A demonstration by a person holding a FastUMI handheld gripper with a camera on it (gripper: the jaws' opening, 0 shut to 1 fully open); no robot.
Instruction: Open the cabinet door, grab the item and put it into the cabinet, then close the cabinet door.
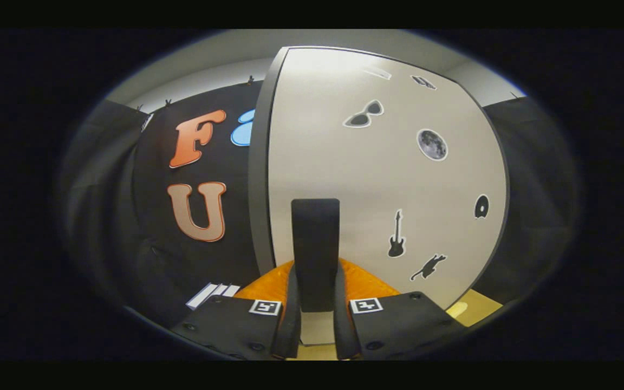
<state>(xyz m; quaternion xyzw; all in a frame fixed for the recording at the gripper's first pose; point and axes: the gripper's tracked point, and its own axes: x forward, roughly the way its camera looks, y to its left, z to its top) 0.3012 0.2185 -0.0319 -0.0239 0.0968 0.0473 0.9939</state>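
The gripper (316,319) pinches a dark upright item (315,249) at twelve o'clock between its fingers, the cabinet door (377,179) (stickered) close behind, probably closed again, so stowing seems left.

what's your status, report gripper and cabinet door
Gripper shut on black door handle. Cabinet door, white with stickers, right ahead. Orange item beside fingers, nothing blocking.
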